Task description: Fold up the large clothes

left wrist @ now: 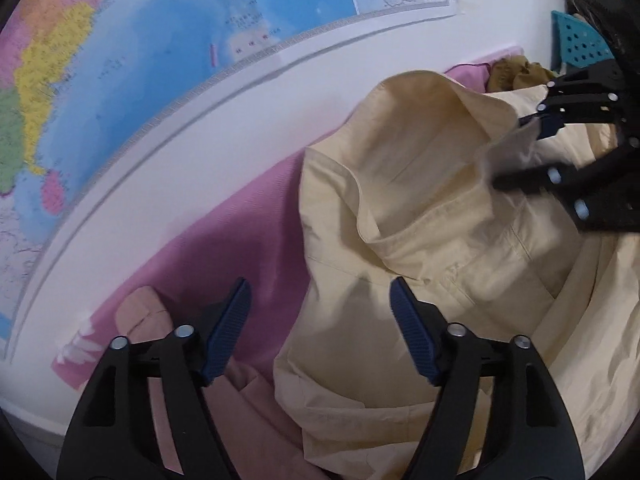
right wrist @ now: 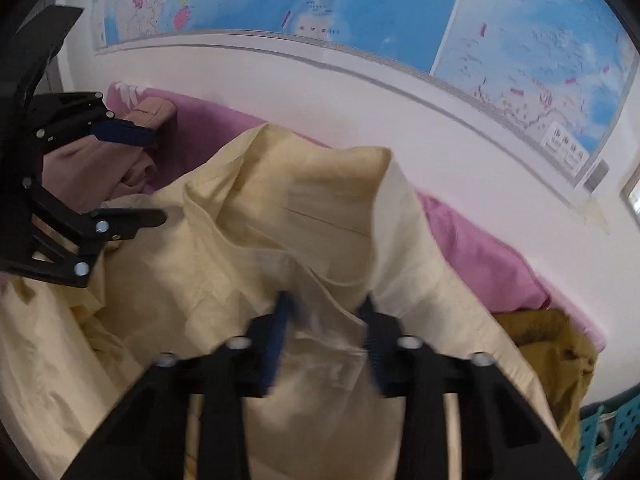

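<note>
A cream-yellow shirt (left wrist: 424, 216) lies crumpled over a pink bed cover (left wrist: 224, 240) that runs along a white wall. Its collar stands up in a raised fold toward the far side, and the rest of the cloth spreads near and to the right in the left wrist view.

The left gripper (left wrist: 320, 328) hangs above the shirt's left edge with its jaws wide apart and nothing between the blue pads; one pad is over the pink cover, the other over the cream cloth. In the right wrist view it (right wrist: 132, 176) shows at the left, likewise spread and empty.

The right gripper (right wrist: 324, 344) is down in the shirt near the collar. Its jaws stand narrowed with a bunch of cream fabric between the pads, but the fingers are blurred and I cannot tell whether the pads press on the cloth. From the left wrist view it (left wrist: 520, 148) sits at the far right, over the shirt's raised collar edge.

A dusty-pink garment (left wrist: 148, 320) lies at the near left on the cover, just beside the shirt. A mustard-coloured garment (right wrist: 552, 352) lies to the right, next to a teal perforated basket (right wrist: 616, 428). A large wall map (left wrist: 120, 80) hangs above the bed.
</note>
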### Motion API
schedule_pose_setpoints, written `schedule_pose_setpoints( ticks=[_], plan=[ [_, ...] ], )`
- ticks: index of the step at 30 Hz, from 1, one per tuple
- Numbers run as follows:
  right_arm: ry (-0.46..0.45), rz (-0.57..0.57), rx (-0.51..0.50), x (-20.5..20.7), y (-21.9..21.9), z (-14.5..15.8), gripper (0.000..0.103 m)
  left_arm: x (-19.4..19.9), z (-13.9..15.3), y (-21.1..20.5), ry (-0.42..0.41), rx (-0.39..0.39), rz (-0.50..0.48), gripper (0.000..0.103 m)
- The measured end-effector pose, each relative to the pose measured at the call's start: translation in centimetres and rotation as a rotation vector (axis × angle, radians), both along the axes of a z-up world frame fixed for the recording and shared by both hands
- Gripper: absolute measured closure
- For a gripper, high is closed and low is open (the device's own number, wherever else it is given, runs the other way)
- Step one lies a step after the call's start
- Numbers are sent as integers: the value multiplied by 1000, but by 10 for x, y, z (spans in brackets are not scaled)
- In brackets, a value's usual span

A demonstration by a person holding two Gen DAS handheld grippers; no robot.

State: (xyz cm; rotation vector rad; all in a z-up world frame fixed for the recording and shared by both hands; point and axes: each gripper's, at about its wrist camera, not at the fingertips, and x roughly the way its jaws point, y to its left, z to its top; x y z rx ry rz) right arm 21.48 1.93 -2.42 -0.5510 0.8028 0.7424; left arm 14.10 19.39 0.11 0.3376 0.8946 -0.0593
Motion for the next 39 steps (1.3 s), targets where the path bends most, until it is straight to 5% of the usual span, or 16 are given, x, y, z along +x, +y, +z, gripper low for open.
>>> schedule_pose_setpoints(
  ticks=[2, 5, 13, 25, 30, 34, 37, 39],
  plan=[
    [28, -2, 24, 4, -6, 2, 89, 5, -6, 5, 48, -39, -22, 22],
    [62, -27, 96, 12, -15, 15, 91, 6, -12, 10, 69, -42, -7, 22],
    [-41, -76, 214, 16, -16, 71, 99, 7, 7, 28, 35, -75, 6, 22],
    [-40, -161, 221, 63, 2, 59, 100, 25, -1, 34, 68, -47, 31, 22],
    [-11, -199, 140, 81, 14, 12, 99, 29, -12, 33, 75, -12, 77, 26],
    [-14, -216, 112, 75, 6, 6, 91, 29, -7, 39, 52, 25, 128, 30],
    [-58, -235, 160, 50, -25, 44, 38, -3, 12, 41, -17, 25, 142, 29],
    [-102, -201, 180, 21, -53, 72, 39, -25, 22, 43, -39, -1, 139, 29]
  ],
)
